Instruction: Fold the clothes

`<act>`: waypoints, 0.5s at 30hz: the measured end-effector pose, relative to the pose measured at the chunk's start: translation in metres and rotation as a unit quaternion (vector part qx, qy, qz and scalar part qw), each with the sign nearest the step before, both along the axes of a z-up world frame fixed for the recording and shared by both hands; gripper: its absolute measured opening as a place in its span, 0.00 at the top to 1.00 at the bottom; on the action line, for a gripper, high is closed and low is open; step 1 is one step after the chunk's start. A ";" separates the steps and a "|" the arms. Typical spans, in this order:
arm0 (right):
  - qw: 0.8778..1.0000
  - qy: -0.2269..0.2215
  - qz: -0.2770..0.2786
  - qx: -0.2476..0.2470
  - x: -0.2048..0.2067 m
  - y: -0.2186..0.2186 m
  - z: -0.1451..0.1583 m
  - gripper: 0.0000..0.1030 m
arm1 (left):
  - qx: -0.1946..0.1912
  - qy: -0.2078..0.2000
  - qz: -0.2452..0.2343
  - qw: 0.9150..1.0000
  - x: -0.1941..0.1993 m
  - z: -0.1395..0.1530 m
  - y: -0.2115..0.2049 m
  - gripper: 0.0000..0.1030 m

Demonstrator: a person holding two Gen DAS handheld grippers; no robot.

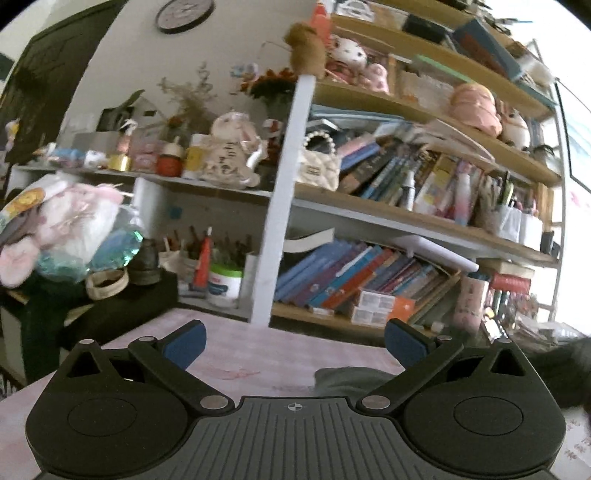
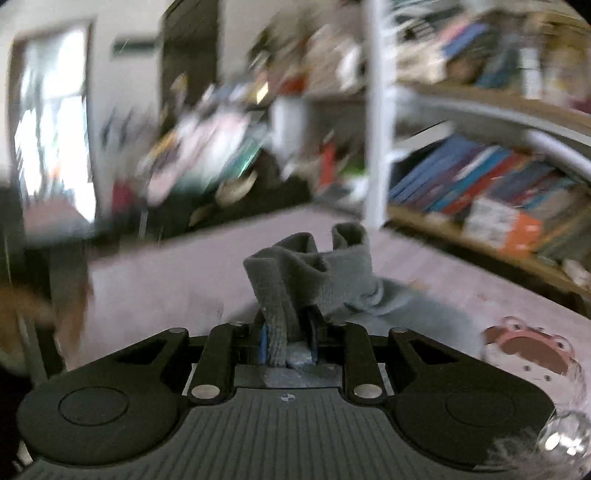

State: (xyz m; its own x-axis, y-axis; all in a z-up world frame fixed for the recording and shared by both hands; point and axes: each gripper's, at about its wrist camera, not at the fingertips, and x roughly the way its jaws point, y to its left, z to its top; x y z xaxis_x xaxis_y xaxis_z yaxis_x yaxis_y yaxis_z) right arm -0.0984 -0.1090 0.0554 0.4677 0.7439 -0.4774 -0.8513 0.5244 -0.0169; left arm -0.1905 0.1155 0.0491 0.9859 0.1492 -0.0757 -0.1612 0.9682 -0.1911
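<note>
Grey garment (image 2: 314, 273), seemingly ribbed, is pinched in the right gripper (image 2: 288, 341); left gripper (image 1: 294, 343) gapes wide

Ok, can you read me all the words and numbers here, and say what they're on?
Nothing reads clearly.
Black writing on the cream plush doll: too scribbly to read.
Red label on the white jar: blurred.
Book spines on the shelves: too small.
Wall clock: no numbers legible.
Grey cloth: no print showing.
Right wrist view: background blurred.
</note>
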 end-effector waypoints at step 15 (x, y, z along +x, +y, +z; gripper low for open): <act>0.995 0.032 -0.019 0.096 0.000 -0.082 -0.001 0.07 | 0.004 0.034 -0.077 0.996 0.023 -0.009 -0.027 0.00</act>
